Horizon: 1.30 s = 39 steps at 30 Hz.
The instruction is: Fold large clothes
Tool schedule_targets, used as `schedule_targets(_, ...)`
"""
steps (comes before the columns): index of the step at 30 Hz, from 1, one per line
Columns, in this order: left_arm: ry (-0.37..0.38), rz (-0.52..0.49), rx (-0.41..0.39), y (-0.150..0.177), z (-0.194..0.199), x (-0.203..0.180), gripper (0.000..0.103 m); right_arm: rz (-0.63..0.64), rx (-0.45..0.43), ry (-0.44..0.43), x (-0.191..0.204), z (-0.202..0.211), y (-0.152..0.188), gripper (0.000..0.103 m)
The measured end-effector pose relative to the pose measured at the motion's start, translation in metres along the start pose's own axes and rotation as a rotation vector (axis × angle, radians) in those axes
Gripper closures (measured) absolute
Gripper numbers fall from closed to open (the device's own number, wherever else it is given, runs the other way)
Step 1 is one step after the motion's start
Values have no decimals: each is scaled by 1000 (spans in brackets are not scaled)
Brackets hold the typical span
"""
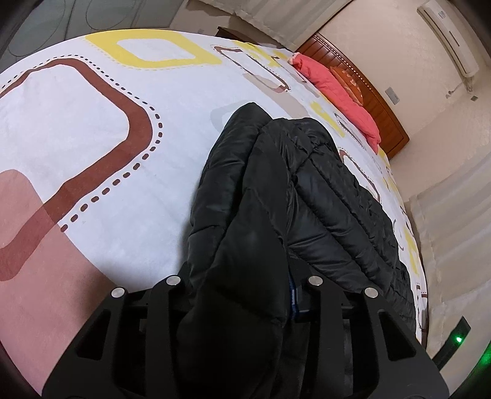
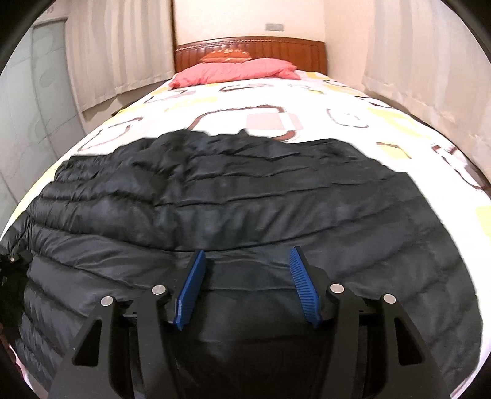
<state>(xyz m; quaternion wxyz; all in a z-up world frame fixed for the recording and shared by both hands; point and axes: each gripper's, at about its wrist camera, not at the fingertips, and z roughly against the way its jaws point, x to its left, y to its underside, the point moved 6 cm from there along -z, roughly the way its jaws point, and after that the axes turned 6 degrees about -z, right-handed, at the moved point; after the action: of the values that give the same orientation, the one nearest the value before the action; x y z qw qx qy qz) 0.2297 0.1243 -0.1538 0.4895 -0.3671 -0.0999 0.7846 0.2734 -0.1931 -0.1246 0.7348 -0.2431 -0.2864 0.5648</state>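
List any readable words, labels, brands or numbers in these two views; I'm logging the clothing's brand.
None can be read.
Black quilted puffer jacket: no legible brand or label in either view.
White wall air conditioner: small dark mark, too small to read.
Grey wall plate: no readable text.

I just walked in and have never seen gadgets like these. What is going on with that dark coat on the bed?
A person with a two-finger gripper in each hand is folding a black quilted puffer jacket spread on a bed with a white patterned sheet. The left gripper has a bunched fold of the jacket between its jaws, apparently pinched. The right gripper hangs over the jacket with its blue-padded jaws apart, holding nothing. A pink pillow lies by the wooden headboard.
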Motion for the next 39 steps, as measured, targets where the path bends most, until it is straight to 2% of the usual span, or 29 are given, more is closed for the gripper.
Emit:
schedule_targets(6,-4,14,1,1,0,1,64,-104,-31,52,-54,15,-20,46)
schedule_targets(9,-6,16,2,2,1,1,64,-122,-45,138,-88,20,-26,46)
schedule_targets(13,-7,15,1,2,1,0,64,-158,-40,212,-131,23,-24,46)
schedule_targets(17,-10,16,0,2,1,1,64,-221,-30,229,-169,26,-18,35)
schedule_targets(19,-12,17,-2,2,0,1,64,-254,-22,223,-184,26,-16,35)
schedule_targets(39,-15,15,-4,3,0,1,64,-265,32,208,-180,1,18,34)
